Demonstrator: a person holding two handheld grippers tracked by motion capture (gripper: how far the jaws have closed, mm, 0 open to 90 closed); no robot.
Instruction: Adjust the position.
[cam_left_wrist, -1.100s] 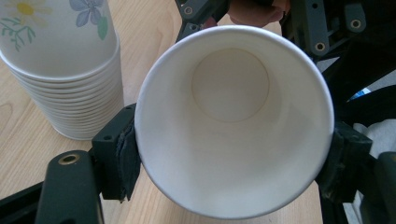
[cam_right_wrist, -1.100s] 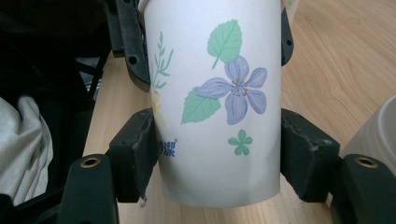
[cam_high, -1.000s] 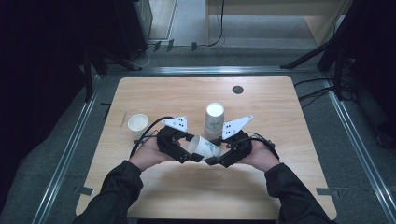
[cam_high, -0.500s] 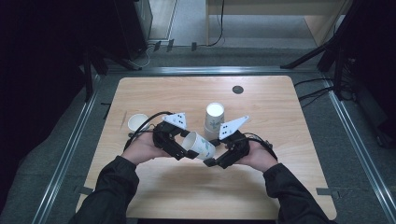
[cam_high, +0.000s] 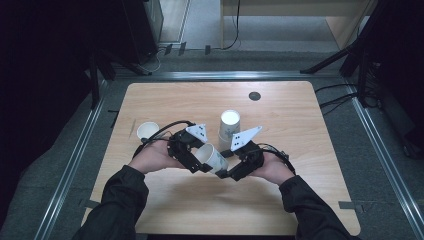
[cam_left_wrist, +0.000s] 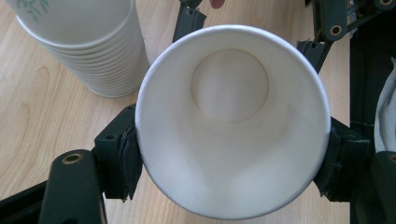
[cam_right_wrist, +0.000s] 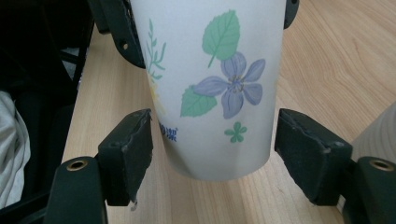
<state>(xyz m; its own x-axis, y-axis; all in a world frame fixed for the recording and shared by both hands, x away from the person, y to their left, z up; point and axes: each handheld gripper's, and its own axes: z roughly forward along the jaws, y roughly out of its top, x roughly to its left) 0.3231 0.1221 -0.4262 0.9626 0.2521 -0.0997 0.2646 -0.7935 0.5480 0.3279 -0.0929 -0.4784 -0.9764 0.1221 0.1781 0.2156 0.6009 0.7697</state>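
Between both | left hand-held gripper (cam_left_wrist: 229, 154) clamps paper cup (cam_left_wrist: 231, 116) | right hand-held gripper (cam_right_wrist: 215, 158) parted around base

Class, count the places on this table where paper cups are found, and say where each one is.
3: a single cup standing at the left, a stack of cups upside down mid-table with an uncertain count, and a held cup in the left claw.

A white paper cup (cam_high: 212, 157) printed with a purple flower and green leaves lies tilted on its side at the frame's centre, empty, mouth facing left. An inverted stack of cups (cam_high: 229, 125) stands just above it, and a single upright cup (cam_high: 147, 131) sits at centre left.
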